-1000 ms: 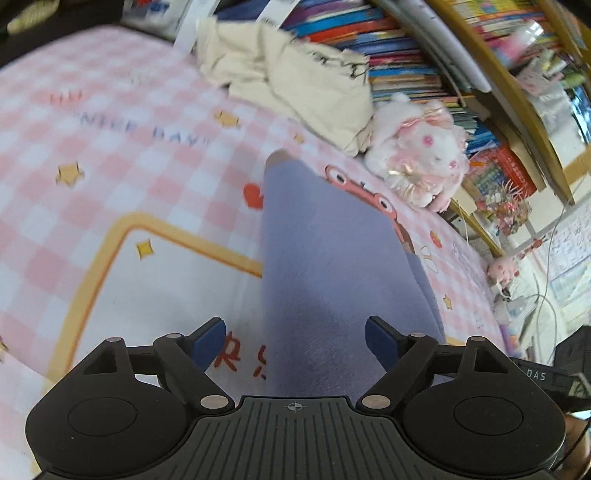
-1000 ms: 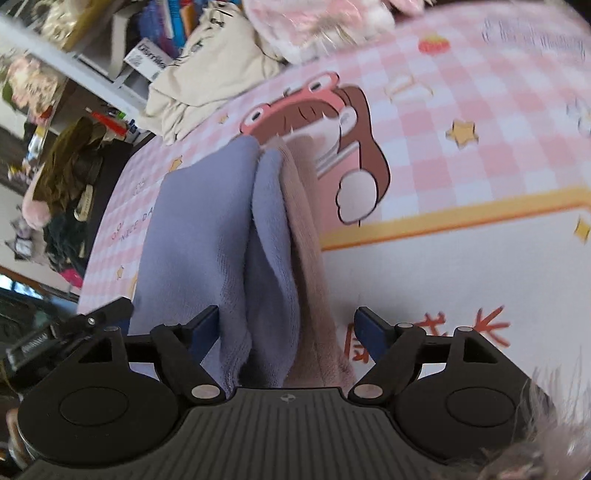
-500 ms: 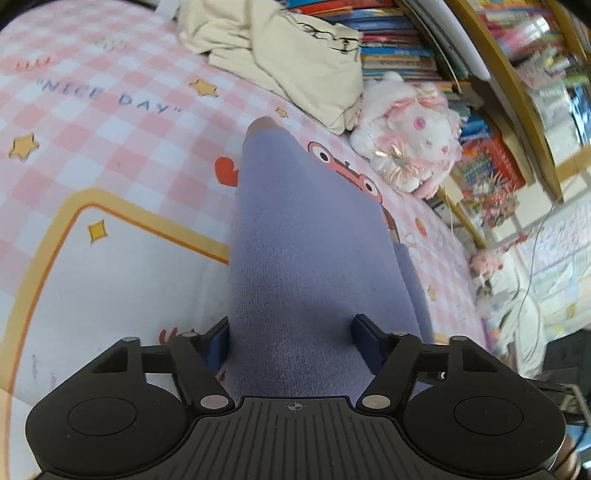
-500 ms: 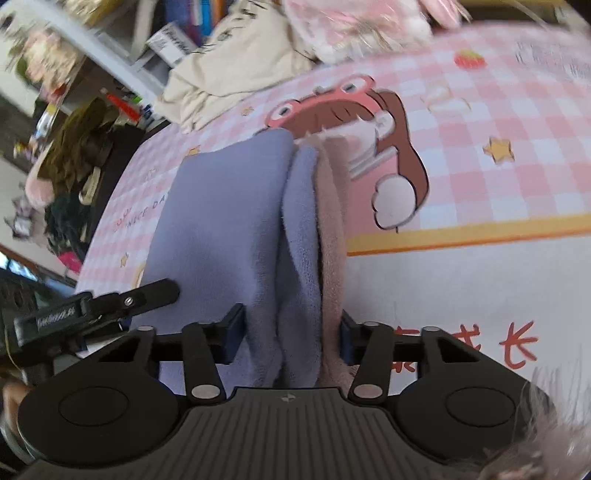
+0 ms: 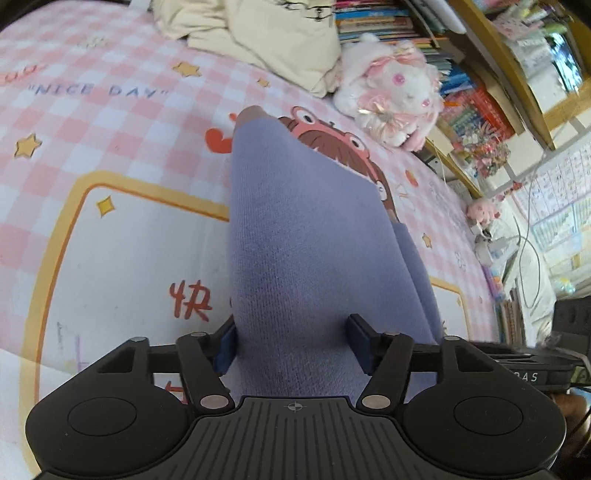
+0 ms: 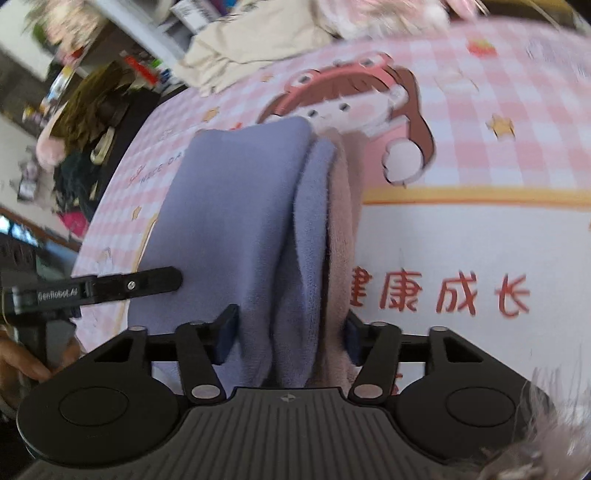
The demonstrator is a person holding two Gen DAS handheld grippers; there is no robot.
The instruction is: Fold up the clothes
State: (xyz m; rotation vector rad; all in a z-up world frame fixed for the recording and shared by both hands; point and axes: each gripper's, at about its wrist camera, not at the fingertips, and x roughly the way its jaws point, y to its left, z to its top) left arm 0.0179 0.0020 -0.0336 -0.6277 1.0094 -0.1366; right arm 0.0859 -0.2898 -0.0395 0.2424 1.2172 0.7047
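A folded purple garment (image 5: 295, 229) with a dusty-pink inner layer (image 6: 341, 221) stretches away from me across the pink checked play mat (image 5: 110, 122). The near end of the garment (image 6: 229, 206) is bunched between both pairs of jaws. My left gripper (image 5: 292, 343) has its blue pads against the cloth on either side; its jaws are opening slightly. My right gripper (image 6: 288, 336) also presses on the thick bundle, and its jaws are opening. In the right wrist view a left gripper finger (image 6: 136, 284) pokes in at the cloth's left edge.
A crumpled cream garment (image 5: 266, 33) and a white-and-pink plush toy (image 5: 395, 99) lie at the mat's far edge, in front of crowded bookshelves (image 5: 480, 74). A person's hand (image 6: 33, 365) shows at the lower left of the right wrist view.
Both grippers went from wide apart around the garment to closed on it. The right jaws have since spread a little. The view has shifted along the garment, which now fills both jaws.
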